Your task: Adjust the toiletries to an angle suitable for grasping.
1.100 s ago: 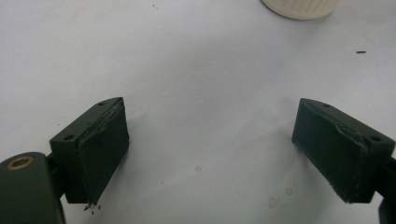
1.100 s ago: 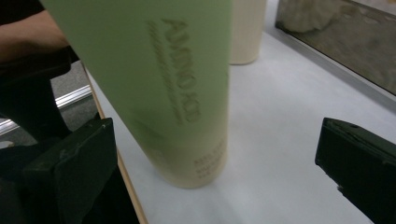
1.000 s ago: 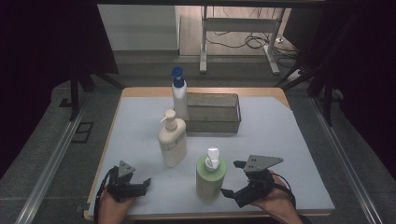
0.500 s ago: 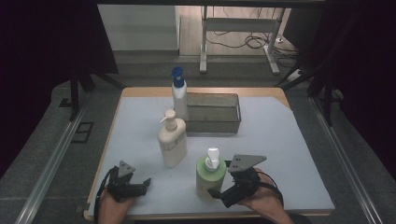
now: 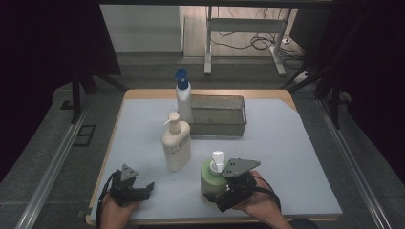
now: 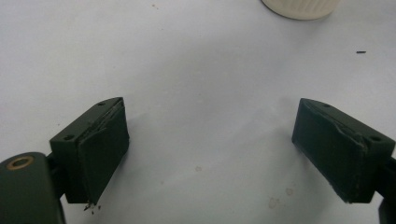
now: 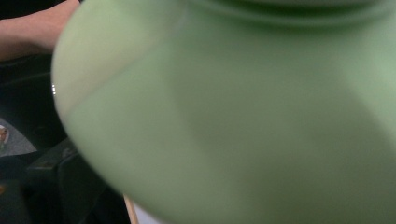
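Green bottle (image 5: 210, 177), squat with a white pump top, stands upright near the front edge of the white table (image 5: 286, 157), and the right gripper (image 5: 220, 196) is pressed up against its near right side. In the right gripper view the bottle's green wall (image 7: 243, 121) looms blurred and very close, with one dark jaw just showing at the lower left; whether the jaws are clamped on the bottle or merely set around it, I cannot tell. The left gripper (image 5: 143, 190) rests low at the front left of the table, well apart from the bottle, and its own view shows both black jaws spread wide over bare white surface with nothing between them (the ribbed base of the cream bottle (image 6: 299, 7) peeks in at the top edge). That cream pump bottle (image 5: 176, 143) stands upright behind and to the left of the green one. Farther back, a white bottle with a blue pump (image 5: 183, 98) stands just beside the left end of a grey wire basket (image 5: 217, 116).
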Tool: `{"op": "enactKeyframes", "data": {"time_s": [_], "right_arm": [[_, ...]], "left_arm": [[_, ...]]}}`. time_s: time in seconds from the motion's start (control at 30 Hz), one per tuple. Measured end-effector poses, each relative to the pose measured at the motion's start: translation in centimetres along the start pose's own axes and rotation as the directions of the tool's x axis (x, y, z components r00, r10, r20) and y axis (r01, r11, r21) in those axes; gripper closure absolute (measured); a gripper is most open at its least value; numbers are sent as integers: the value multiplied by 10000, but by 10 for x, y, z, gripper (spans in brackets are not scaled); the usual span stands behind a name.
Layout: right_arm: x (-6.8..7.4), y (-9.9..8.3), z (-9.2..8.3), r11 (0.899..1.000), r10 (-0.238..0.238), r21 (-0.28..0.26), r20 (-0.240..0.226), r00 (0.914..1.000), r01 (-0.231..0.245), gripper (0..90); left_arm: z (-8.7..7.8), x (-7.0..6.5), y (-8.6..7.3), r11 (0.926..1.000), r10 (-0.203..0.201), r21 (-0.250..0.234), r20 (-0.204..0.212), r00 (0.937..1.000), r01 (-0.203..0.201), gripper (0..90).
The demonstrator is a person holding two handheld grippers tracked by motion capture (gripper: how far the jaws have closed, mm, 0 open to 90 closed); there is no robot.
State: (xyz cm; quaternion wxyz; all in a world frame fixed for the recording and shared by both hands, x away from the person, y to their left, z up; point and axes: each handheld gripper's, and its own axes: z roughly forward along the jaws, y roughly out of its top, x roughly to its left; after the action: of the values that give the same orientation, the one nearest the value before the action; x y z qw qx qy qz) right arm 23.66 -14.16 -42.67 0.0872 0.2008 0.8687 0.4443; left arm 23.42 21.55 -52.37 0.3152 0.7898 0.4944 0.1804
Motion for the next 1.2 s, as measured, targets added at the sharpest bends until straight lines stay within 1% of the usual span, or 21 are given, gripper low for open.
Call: {"op": "enactKeyframes", "data": {"time_s": [0.07, 0.17, 0.2, 0.4, 0.57, 0.7, 0.87, 1.07, 1.2], "right_arm": [[1, 1, 0, 10000, -48, -42, 126, 9999, 48, 42], [-1, 1, -2, 9998, -128, -137, 301, 9995, 132, 110], [-2, 1, -2, 9999, -61, -155, 263, 9996, 65, 112], [-1, 2, -3, 9999, -151, 20, 282, 9995, 150, 119], [0, 4, -4, 9998, 21, 182, 438, 9990, -29, 121], [0, 5, -5, 9994, 70, 336, 488, 9988, -86, 122], [-5, 7, -9, 9988, 236, 415, 632, 9977, -263, 122], [-15, 11, -15, 9980, 550, 257, 708, 9960, -569, 123], [-19, 15, -17, 9980, 558, 265, 852, 9948, -583, 124]], "left_arm": [[0, 0, 0, 10000, 1, 1, 1, 10000, -1, 106], [0, 0, 0, 10000, 1, 1, -1, 10000, -1, 106], [0, 0, 0, 10000, -1, 1, 0, 10000, 1, 106], [0, 0, 0, 10000, 2, -1, -2, 10000, -2, 106], [0, 0, 0, 10000, 2, 2, 0, 10000, -2, 106], [0, 0, 0, 10000, 6, 2, -1, 10000, -6, 106], [0, 0, 0, 10000, -2, -2, -3, 10000, 2, 106], [0, 0, 0, 10000, -25, -14, -9, 10000, 25, 106], [0, 0, 0, 10000, -28, -13, -8, 10000, 28, 106]]}}
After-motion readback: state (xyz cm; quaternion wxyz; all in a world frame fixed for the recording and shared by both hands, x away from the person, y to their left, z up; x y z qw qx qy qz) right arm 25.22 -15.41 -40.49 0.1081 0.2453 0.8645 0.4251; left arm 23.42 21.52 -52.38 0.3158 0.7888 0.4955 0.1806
